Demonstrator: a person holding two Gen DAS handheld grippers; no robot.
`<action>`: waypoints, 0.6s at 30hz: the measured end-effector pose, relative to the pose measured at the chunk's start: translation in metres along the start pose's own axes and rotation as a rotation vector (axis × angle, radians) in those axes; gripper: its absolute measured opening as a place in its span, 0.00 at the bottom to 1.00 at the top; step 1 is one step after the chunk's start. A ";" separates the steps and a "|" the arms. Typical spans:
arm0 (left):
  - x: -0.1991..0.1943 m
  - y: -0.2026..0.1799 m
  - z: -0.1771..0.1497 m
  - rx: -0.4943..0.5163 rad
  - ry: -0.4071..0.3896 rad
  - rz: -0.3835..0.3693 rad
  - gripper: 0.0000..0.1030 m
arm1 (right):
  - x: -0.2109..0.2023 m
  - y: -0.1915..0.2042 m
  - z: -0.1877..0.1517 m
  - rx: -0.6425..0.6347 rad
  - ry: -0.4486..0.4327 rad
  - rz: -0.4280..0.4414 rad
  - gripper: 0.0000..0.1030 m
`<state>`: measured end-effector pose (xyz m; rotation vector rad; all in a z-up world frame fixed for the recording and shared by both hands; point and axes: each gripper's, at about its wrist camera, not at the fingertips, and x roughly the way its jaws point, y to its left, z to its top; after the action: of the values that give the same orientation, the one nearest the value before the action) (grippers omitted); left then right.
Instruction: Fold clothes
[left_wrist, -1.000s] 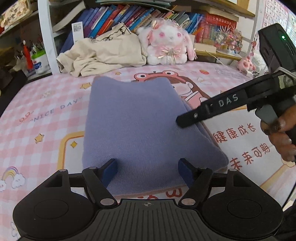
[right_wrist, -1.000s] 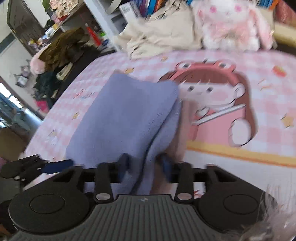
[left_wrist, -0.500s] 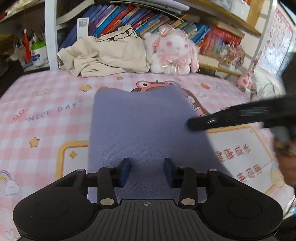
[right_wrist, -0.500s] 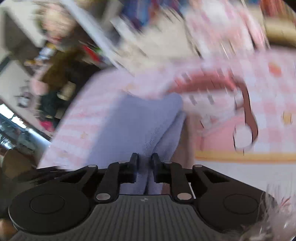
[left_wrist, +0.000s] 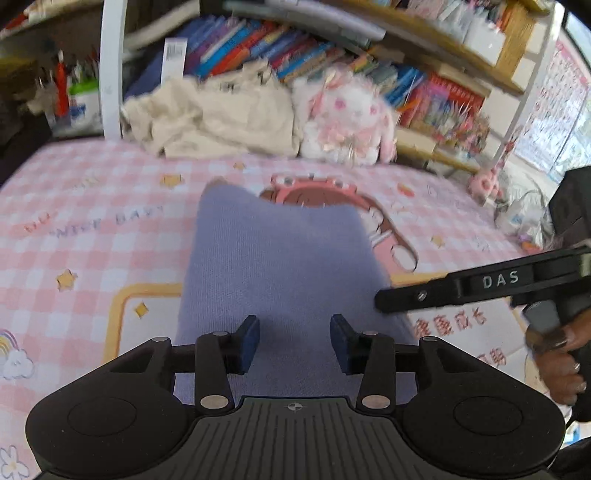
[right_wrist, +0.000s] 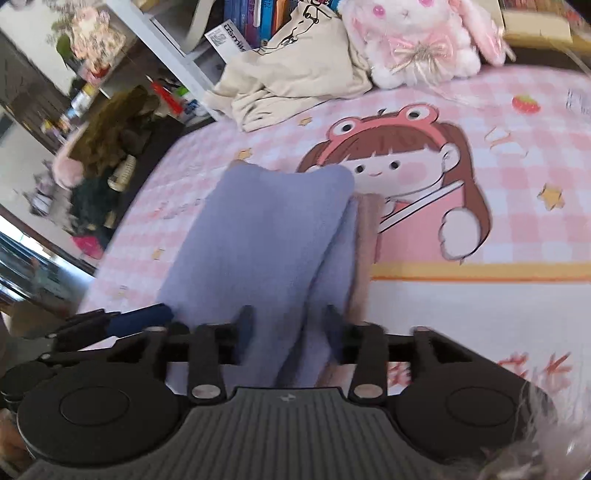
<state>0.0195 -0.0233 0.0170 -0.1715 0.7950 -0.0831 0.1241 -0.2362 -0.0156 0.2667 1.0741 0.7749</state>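
Left wrist view: the left gripper (left_wrist: 294, 339), nearly pinched half a second ago, has its fingers spread again over the folded purple garment (left_wrist: 280, 266) on the bed (left_wrist: 92, 236). The right gripper (right_wrist: 288, 328) has likewise reopened, fingers straddling the garment's edge, suggesting this fold is released.

On the arm of my right gripper (left_wrist: 380, 301), reaching in from the right edge of the left wrist view, white capitals read "DAS". Left of centre in the same view, the pink checked bedsheet (left_wrist: 92, 206) carries blurred lettering that reads roughly "NICE DAY". Red Chinese characters are printed on the sheet at lower right, too smeared for me to read. In the right wrist view, a white label (right_wrist: 231, 42) at upper centre bears print I cannot make out.
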 end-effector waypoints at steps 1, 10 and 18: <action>-0.002 -0.001 -0.001 0.006 -0.007 0.001 0.41 | 0.004 0.000 0.000 0.009 0.009 0.000 0.47; 0.015 0.004 -0.008 -0.041 0.061 0.030 0.39 | -0.023 0.022 -0.010 -0.157 -0.128 -0.039 0.02; -0.007 0.000 -0.004 -0.077 0.016 0.075 0.52 | -0.016 -0.014 -0.018 0.034 -0.049 -0.063 0.43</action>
<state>0.0120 -0.0231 0.0188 -0.2142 0.8204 0.0167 0.1103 -0.2599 -0.0207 0.2782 1.0454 0.6909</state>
